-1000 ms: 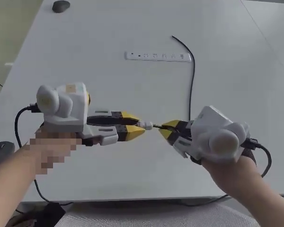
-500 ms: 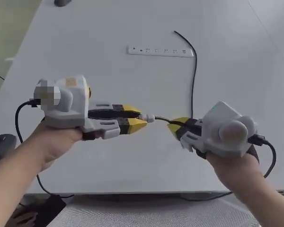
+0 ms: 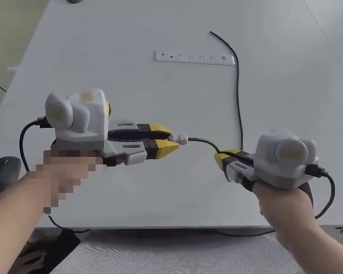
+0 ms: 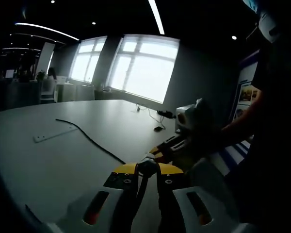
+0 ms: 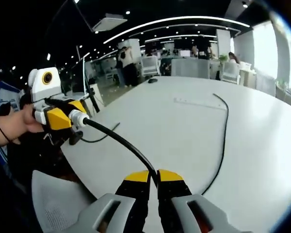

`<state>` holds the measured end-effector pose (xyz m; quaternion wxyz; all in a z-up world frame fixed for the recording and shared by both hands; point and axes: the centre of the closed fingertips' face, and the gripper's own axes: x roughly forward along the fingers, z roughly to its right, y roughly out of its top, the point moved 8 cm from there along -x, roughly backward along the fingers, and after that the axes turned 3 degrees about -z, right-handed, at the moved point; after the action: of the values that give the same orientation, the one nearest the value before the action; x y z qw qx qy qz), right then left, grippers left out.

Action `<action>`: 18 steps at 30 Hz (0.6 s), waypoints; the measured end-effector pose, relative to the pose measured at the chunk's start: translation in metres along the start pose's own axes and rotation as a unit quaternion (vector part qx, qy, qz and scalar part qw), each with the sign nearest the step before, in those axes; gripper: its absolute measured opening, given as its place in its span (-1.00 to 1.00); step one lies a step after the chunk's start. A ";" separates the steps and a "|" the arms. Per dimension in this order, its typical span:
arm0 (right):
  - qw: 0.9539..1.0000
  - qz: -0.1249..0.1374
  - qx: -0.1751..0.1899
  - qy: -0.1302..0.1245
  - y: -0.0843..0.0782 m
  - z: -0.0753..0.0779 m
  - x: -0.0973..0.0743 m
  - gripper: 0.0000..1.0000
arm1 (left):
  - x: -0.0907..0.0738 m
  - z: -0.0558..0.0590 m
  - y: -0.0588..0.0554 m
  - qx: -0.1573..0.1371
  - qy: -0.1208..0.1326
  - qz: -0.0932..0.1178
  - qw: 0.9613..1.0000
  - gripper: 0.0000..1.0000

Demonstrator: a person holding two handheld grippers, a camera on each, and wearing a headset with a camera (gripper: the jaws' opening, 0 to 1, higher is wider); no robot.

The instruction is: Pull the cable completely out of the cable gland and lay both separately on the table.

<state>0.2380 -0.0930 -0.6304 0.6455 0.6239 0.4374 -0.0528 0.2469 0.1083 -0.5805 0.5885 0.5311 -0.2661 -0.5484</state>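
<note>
My left gripper (image 3: 170,141) is shut on a small white cable gland (image 3: 179,138), held above the white table (image 3: 160,91). A black cable (image 3: 203,142) runs out of the gland to my right gripper (image 3: 222,159), which is shut on it. In the right gripper view the cable (image 5: 119,141) arcs from my right gripper (image 5: 153,175) up to the gland (image 5: 77,118) in the left gripper's yellow tips. In the left gripper view the gland (image 4: 147,161) sits between my left gripper's (image 4: 146,168) tips, with the right gripper (image 4: 166,149) just beyond.
A white power strip (image 3: 195,57) lies far back on the table, and a long black cord (image 3: 238,97) runs from near it toward the front edge. A dark mouse (image 3: 1,173) sits at the left edge. A mesh chair (image 3: 177,254) stands below the front edge.
My right gripper has moved right and away from the left one, and more black cable now shows between the gland and the right tips. The left gripper has held about still.
</note>
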 end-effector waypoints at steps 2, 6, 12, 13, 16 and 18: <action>1.000 0.002 -0.010 -0.001 -0.002 -0.001 -0.001 -1.00 | 0.000 0.000 0.000 -0.001 0.000 -0.001 1.000 -0.70; 1.000 0.004 -0.017 0.001 -0.002 -0.001 -0.003 -0.99 | -0.001 0.000 -0.001 0.000 0.001 -0.003 1.000 -0.70; 1.000 0.012 -0.012 0.011 -0.002 -0.002 -0.006 -0.97 | -0.004 0.000 0.002 0.004 0.009 0.001 1.000 -0.70; 1.000 0.013 -0.019 0.011 -0.001 -0.003 -0.007 -0.96 | -0.004 0.000 0.002 0.004 0.009 0.001 1.000 -0.70; 0.999 0.012 -0.046 0.010 0.000 -0.006 -0.009 -0.95 | -0.006 -0.001 0.002 0.005 0.013 0.000 1.000 -0.70; 0.998 0.010 -0.059 0.010 0.002 -0.008 -0.012 -0.90 | -0.008 -0.002 0.002 0.004 0.015 0.002 1.000 -0.70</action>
<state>0.2277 -0.0918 -0.6203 0.6773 0.5897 0.4396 -0.0140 0.2474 0.1159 -0.5773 0.5909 0.5414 -0.2605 -0.5383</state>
